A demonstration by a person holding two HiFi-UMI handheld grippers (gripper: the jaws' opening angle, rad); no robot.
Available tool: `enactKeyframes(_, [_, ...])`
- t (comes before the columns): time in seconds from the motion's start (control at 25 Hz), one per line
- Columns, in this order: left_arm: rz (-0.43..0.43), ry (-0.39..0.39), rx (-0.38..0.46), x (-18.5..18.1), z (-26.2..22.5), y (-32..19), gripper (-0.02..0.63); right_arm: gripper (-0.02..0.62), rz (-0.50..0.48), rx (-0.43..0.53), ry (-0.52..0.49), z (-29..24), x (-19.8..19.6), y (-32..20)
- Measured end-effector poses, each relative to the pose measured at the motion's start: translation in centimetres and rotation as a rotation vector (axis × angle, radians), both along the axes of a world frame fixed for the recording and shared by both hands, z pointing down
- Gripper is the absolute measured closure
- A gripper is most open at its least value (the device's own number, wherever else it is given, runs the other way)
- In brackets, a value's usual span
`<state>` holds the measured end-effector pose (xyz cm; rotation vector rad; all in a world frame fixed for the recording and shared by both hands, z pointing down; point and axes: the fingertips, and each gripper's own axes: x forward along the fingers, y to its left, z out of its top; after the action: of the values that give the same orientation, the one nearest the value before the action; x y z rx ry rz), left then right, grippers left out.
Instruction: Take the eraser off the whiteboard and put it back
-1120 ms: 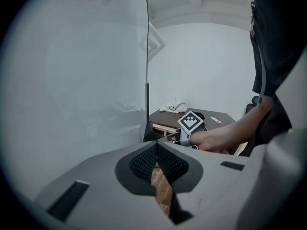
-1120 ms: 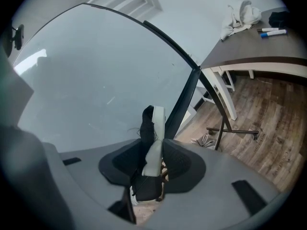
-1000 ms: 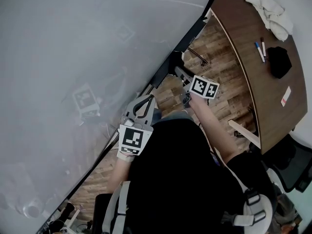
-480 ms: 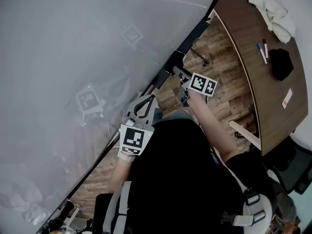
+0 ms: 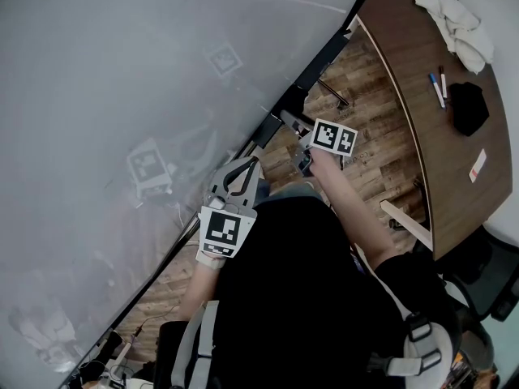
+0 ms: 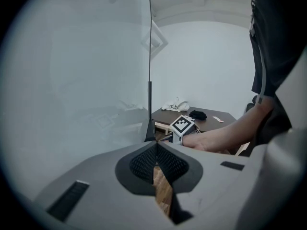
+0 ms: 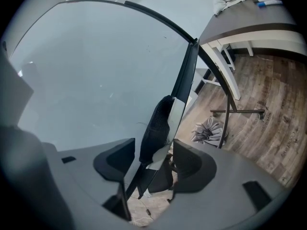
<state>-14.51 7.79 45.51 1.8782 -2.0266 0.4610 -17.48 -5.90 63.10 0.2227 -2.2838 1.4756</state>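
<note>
Eraser [image 7: 160,126], dark felt on a pale back, resting against the whiteboard [image 7: 96,80] right beside its dark edge strip, felt side toward the board. It stands between the jaws of the right gripper [image 7: 152,163]. These jaws are spread and have just been opening, and a gap shows on each side, so neither pad presses on the eraser. In the head view this gripper reaches to the board's edge, above the wooden floor [image 5: 365,112].

Left gripper [image 6: 156,162]: held back near the person's body, jaws pressed together with nothing between them, pointing along the board.

Farther out, a brown desk [image 5: 422,120] carries a white cloth [image 5: 454,23], two markers [image 5: 435,83] and a black object [image 5: 466,104]. None of these appear to concern the task.

Step in hand, as judged: the right jaws straddle the eraser on the board, either ahead of a grip or at the point of letting go; the frames do not settle which. If gripping, the next move calls for closing squarely on the eraser's sides and drawing it away from the board. If letting go, it calls for backing straight out without knocking the eraser.
</note>
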Motion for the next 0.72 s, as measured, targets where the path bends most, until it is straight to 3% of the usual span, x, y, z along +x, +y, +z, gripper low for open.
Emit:
enactKeyframes(0.4, [-0.006,-0.001,0.0,0.4,-0.1,-0.2,0.598,0.333,-0.031,0.013,0.028,0.5,0.5,0.1])
enactKeyframes(0.72, [0.009,-0.003,0.006,1.1,-0.8,-0.5,0.598,0.333,-0.003,0.035,0.026,-0.8,2.1,-0.5])
